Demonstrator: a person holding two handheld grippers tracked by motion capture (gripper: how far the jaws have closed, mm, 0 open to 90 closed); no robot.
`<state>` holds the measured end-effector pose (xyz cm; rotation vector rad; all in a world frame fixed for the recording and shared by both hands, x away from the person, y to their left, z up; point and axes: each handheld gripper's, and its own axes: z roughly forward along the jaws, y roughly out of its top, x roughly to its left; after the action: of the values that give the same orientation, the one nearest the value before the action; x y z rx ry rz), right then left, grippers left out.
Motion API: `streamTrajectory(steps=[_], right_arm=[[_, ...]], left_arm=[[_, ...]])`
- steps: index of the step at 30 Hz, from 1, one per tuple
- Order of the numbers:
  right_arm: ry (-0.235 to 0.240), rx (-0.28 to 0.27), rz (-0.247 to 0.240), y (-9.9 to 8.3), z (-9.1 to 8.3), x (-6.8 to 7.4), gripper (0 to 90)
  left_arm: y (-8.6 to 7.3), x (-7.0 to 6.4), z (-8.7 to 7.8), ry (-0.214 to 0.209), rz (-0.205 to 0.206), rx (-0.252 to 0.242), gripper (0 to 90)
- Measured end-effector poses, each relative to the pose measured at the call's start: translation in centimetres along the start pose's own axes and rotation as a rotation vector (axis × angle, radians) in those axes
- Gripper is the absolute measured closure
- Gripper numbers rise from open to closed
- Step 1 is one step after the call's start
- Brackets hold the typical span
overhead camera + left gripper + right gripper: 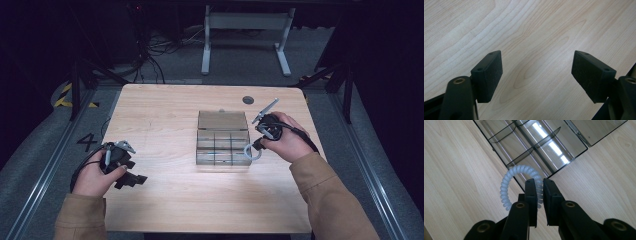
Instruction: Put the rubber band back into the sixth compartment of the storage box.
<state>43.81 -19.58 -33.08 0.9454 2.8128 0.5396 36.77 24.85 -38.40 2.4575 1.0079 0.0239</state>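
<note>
A clear plastic compartment box [223,145] lies open mid-table, its lid [222,120] folded back on the far side. My right gripper [256,145] hovers at the box's near right corner, shut on a pale spiral hair tie [248,152]. In the right gripper view the hair tie [509,180] loops out left of the pinching fingers [531,192], over the box's edge [506,165]. My left gripper [131,179] rests low over the bare wood at the table's left front. Its black pads [489,72] stand wide apart with nothing between them.
The box's dividers [534,147] split it into several compartments that look bare. A round grommet [248,100] sits in the tabletop [165,115] near the far edge. A white table frame [245,35] and cables [150,55] stand on the floor beyond.
</note>
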Motion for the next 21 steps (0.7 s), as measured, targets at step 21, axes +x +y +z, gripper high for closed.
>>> streamTrajectory(steps=[21], right_arm=[[-0.021, 0.03, -0.035, 3.2, 1.6, -0.5, 83.2]], left_arm=[[0.0, 0.0, 0.1, 0.002, 0.001, 0.005, 25.7]])
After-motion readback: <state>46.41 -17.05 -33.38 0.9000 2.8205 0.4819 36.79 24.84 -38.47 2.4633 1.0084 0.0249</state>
